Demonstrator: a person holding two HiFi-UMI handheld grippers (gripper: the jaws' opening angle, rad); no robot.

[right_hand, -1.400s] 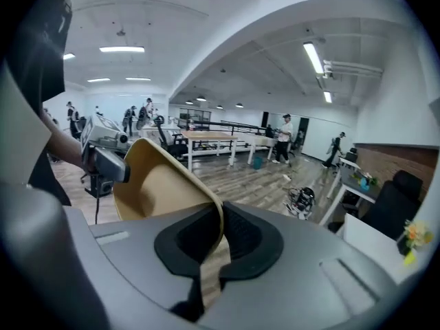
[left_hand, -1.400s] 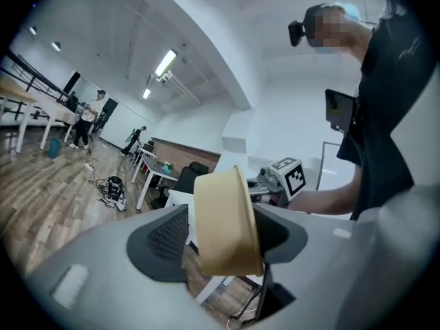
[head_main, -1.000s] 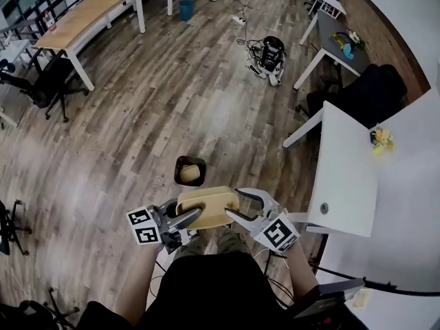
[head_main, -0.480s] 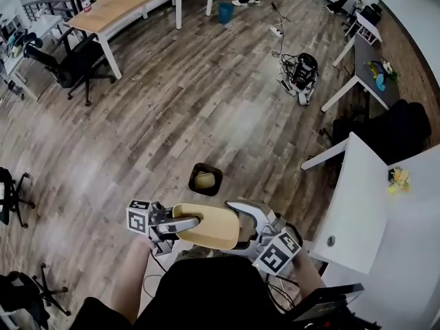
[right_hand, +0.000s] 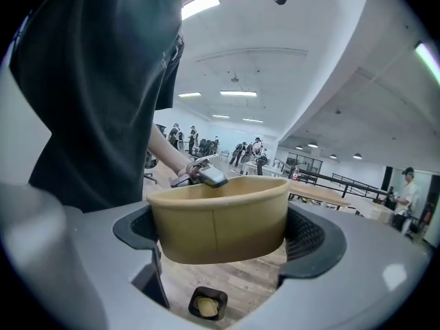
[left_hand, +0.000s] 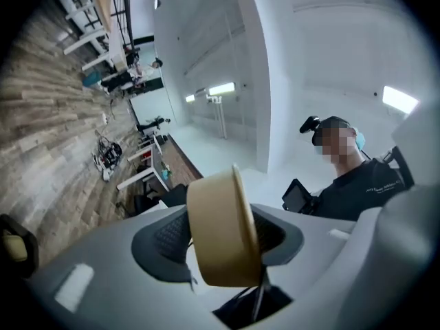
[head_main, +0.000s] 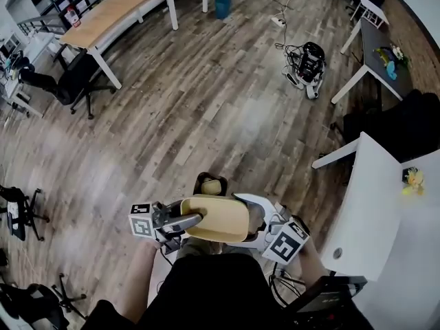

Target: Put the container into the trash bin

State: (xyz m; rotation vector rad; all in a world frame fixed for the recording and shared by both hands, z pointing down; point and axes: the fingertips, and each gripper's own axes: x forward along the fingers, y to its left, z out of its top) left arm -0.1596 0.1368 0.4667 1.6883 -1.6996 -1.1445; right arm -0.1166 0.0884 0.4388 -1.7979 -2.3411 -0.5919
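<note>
The left gripper [head_main: 187, 223] is pinching the near-left wall of the container [head_main: 214, 218], though its jaws are easing apart at this moment with the wall between them. The right gripper [right_hand: 220, 243] is spanning the container from the other side. Its jaws are closing, and both pads are lying against the tan walls. So the container is hanging in the air between the two grippers, rim up and roughly level, at about the person's waist.

The trash bin [right_hand: 207, 304] is standing on the wooden floor [head_main: 206, 102] far below. In the head view the bin is peeking out just past the container's far edge, so the container is probably not sitting squarely over it.

The first risk is coming from the uneven grip. If the left side is letting go before the right side is pressing firmly, the light paper bowl could swing or tip and slip out sideways.

The second is the drop itself (the bin's mouth is looking small from up here, and a tan piece is already lying inside). Released from this height or slightly short, the container could clip the rim, bounce and end up on the floor beside the bin.
</note>
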